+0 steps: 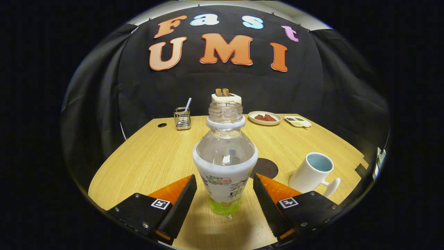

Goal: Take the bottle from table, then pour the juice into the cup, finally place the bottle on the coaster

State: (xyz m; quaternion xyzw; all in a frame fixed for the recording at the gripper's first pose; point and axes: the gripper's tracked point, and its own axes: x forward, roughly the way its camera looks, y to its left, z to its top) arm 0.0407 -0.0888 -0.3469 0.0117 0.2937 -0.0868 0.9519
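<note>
Gripper view: scene ordered from near to far.
Tongs [224, 194]: spread wide, one finger on each side of the bottle, neither pressing on it; nothing held.
Bottle [224, 163]: upright on the tabletop between the fingers, uncapped, clear shoulder above a wrapped label band.
Handling of bottle: judged light and thin-walled, likely to dent under a hard squeeze; the smooth label may slip, and the open neck could spill if tipped early.
Where to take hold: the labelled mid-body, at the height where the fingers now stand; the tapering shoulder looks a poor seat.
Coaster [266, 168]: dark disc lying flat just behind the bottle, partly hidden by it.
Cup [313, 172]: white mug to the right of the coaster, upright, handle toward the tongs.
Tabletop [145, 163]: pale wood grain, carrying everything.
Metal rack [182, 118]: far left, holding a straw.
Plate [264, 118]: far side, with brown pieces on it.
Small dish [297, 121]: beside the plate.
Toaster [226, 96]: farthest, behind the bottle neck.
</note>
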